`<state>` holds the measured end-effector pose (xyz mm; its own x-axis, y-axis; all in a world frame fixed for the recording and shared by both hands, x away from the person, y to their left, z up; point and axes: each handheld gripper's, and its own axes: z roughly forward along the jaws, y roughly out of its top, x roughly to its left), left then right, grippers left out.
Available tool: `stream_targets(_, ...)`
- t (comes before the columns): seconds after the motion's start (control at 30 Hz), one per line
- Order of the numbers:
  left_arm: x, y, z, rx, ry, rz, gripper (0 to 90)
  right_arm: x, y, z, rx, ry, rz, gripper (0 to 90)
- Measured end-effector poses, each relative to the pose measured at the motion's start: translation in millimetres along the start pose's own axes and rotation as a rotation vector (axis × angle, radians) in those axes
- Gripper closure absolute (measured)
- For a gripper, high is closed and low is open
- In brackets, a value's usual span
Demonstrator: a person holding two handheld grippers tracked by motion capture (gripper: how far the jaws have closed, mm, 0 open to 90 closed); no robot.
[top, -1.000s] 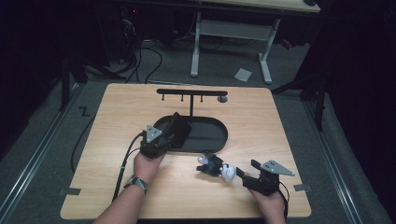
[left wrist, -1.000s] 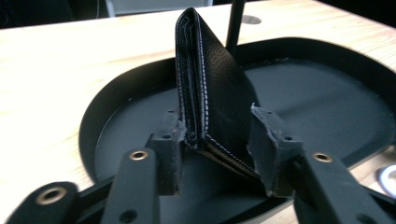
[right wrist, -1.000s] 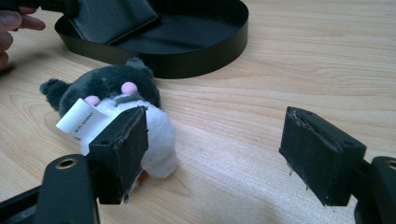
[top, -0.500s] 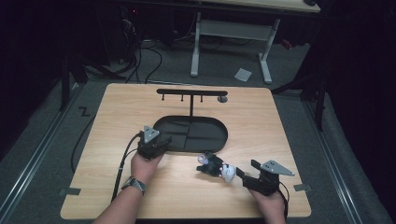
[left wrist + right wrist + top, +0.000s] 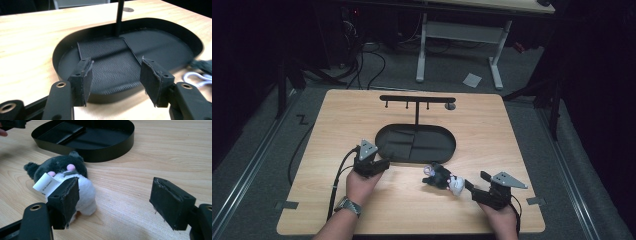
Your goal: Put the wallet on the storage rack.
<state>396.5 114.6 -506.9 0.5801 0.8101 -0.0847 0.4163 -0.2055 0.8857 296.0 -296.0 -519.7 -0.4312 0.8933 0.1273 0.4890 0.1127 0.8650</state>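
A small dark grey and white plush toy [image 5: 441, 177] with a paper tag lies on the wooden table, just in front of a black oval tray [image 5: 447, 150]. In the right gripper view the plush toy [image 5: 65, 170] is beside my right gripper's [image 5: 116, 197] left finger, outside the wide gap; that right gripper [image 5: 471, 188] is open. My left gripper [image 5: 383, 163] sits at the tray's near-left rim. In the left gripper view the left gripper [image 5: 116, 75] is open and empty, facing a flat black wallet-like piece [image 5: 107, 57] inside the tray [image 5: 60, 50].
A black stand with a crossbar and small hooks [image 5: 417, 100] rises from the tray's far side. A round grommet [image 5: 450, 106] sits in the table behind it. The table's near edge lies just behind both hands. Another desk's legs [image 5: 459, 45] stand on the floor beyond.
My left gripper has drawn back from over the tray's left end to the table at its near-left rim. The right gripper and the plush toy have stayed put.
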Motion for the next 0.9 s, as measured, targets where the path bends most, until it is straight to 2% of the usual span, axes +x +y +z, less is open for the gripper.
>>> stream_targets(0.17, -1.3, -8.5, -15.4, -0.005, -0.033, -0.018, 41.1, 0.7, 0.0, -0.3, 0.000, 0.002, 0.001, 23.4)
stream_targets(0.27, -3.4, -13.3, -23.9, 0.017, -0.039, 0.012, 40.1, 1.2, 0.1, 0.1, 0.000, 0.005, -0.005, 23.4)
stream_targets(0.4, -3.4, -19.6, -38.4, 0.044, -0.069, 0.008, 38.7, 2.2, 0.6, -0.4, -0.002, 0.010, -0.012, 23.4)
stream_targets(0.57, -4.0, -31.9, -59.8, 0.055, -0.060, 0.009, 36.0, 5.1, 3.3, -2.6, -0.012, 0.023, -0.026, 23.0)
stream_targets(0.67, -5.9, -42.4, -70.4, 0.044, -0.050, 0.037, 35.6, 9.1, 6.7, -5.0, -0.021, 0.032, -0.047, 22.7)
stream_targets(0.77, -4.0, -44.8, -72.7, 0.044, -0.077, 0.009, 35.2, 14.7, 9.7, -6.2, -0.027, 0.049, -0.062, 21.9)
stream_targets(0.83, -4.2, -43.9, -71.5, 0.037, -0.072, 0.027, 34.9, 19.0, 11.4, -4.8, -0.033, 0.067, -0.070, 21.3)
stream_targets(0.9, -3.0, -44.4, -68.8, 0.041, -0.079, 0.023, 34.9, 24.4, 12.6, -1.2, -0.026, 0.076, -0.081, 19.6)
